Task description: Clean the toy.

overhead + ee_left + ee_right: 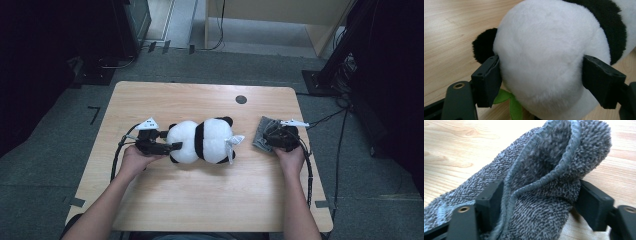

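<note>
Two grippers at work on one wooden desk (150,97), one in each hand. Left gripper (172,146) lying low near the left edge of the desk, pointing toward the middle, with its black jaws on both sides of the white round end of a toy panda (202,141). In the left gripper view, left gripper (541,77) partly open, both pads pressing into the soft white fur of the toy panda (544,55), so squeezing it. One black ear or paw (482,46) sticking out beside the near jaw, and a bit of green leaf (510,102) peeking out from under the fur, low down. Toy panda lying on its side in the middle of the desk, with a white tag (234,141) at the end nearer the right edge. Right gripper (272,136) near the right edge of the desk, resting on a grey towel cloth (261,132). In the right gripper view, right gripper (537,202) partly open too, jaws on both sides of a bunched fold of the grey towel cloth (544,182), pinching it, with the fold standing up between them and the rest of the cloth lying flat on the wood. Small dark round hole (241,99) near the far edge of the desk, well apart from both toys and hands.
</note>
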Action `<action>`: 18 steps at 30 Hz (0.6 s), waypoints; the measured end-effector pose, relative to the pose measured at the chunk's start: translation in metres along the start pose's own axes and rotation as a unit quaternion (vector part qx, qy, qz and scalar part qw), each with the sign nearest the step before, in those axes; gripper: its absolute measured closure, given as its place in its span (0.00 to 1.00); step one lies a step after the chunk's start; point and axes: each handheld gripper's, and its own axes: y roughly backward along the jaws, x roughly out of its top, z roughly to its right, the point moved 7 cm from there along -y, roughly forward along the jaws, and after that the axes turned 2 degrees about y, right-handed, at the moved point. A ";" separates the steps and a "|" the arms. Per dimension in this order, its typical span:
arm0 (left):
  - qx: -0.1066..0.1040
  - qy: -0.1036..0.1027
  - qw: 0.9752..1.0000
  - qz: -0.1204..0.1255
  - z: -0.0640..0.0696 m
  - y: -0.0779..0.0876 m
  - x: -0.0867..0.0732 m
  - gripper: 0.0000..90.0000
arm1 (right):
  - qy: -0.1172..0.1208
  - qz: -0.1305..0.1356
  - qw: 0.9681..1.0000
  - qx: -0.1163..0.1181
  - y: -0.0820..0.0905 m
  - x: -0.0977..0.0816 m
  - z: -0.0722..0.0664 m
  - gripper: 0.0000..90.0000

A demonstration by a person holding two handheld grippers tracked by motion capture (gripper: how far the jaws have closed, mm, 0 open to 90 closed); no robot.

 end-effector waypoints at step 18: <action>0.004 0.009 1.000 0.009 0.000 0.001 -0.002 0.25 | 0.021 -0.023 0.999 -0.019 0.026 0.018 -0.024 0.77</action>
